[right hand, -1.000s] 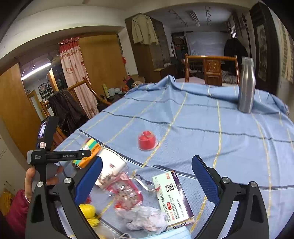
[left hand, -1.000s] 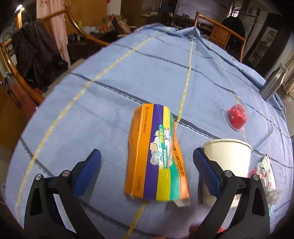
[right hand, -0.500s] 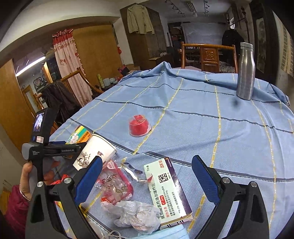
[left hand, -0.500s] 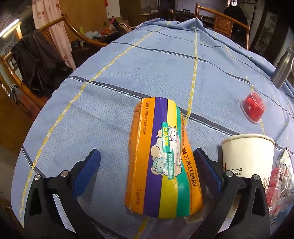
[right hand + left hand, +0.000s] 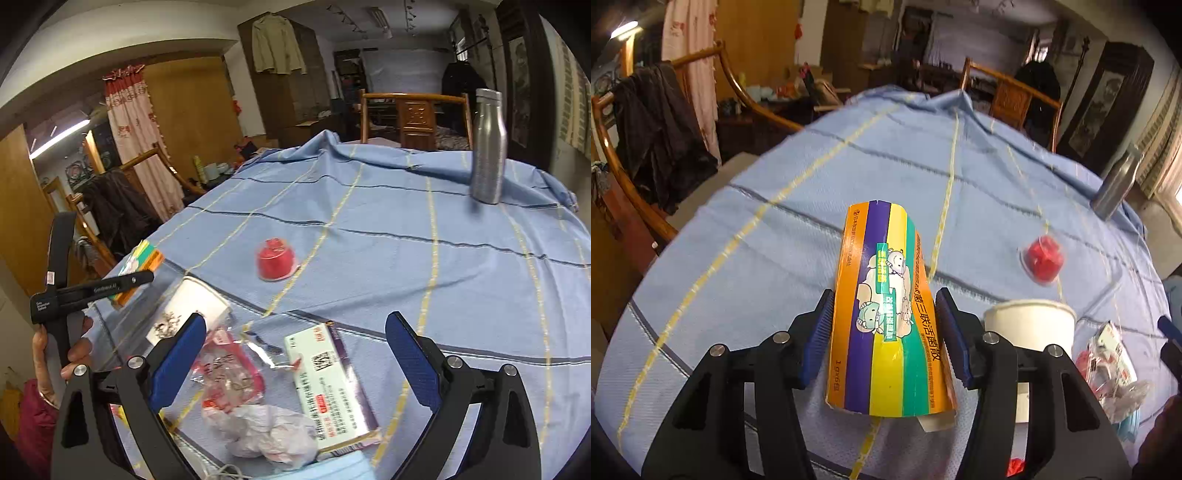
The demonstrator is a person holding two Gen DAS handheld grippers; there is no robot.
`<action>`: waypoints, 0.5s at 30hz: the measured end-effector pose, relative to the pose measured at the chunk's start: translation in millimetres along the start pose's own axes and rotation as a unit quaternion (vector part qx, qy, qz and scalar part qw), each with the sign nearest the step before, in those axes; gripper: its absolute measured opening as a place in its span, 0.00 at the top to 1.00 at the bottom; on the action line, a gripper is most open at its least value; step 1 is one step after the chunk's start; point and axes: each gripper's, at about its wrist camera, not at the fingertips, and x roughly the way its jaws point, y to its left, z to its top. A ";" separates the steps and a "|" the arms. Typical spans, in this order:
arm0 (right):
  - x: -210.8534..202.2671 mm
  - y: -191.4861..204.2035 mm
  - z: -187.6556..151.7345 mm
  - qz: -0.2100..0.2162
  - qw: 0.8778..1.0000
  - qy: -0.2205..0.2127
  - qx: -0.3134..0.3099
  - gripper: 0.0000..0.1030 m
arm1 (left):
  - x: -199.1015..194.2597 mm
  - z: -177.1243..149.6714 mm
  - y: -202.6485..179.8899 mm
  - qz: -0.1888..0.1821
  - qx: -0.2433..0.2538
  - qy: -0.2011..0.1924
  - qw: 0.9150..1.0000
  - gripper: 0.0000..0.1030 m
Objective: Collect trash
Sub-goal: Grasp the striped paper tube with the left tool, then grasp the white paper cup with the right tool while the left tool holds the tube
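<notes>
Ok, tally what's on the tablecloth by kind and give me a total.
Cardboard boxes: 2, striped box, white medicine box
Paper cup: 1
Red jelly cup: 1
Plastic wrapper: 1
Crumpled tissue: 1
Face mask: 1
Steel bottle: 1
Total: 8

A striped orange, purple, yellow and green medicine box (image 5: 890,314) lies lengthwise on the blue cloth. Beside it stands a white paper cup (image 5: 1030,328). Farther off sits a red jelly cup (image 5: 275,260); nearer lie a crumpled plastic wrapper (image 5: 229,373), a white tissue wad (image 5: 273,435) and a flat white-and-purple box (image 5: 328,380).
</notes>
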 end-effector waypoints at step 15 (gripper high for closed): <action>58.9 95.5 -1.8 0.172 0.973 0.147 -0.056 0.12 | -2.6 2.4 28.1 0.013 -0.060 -0.002 0.998 0.46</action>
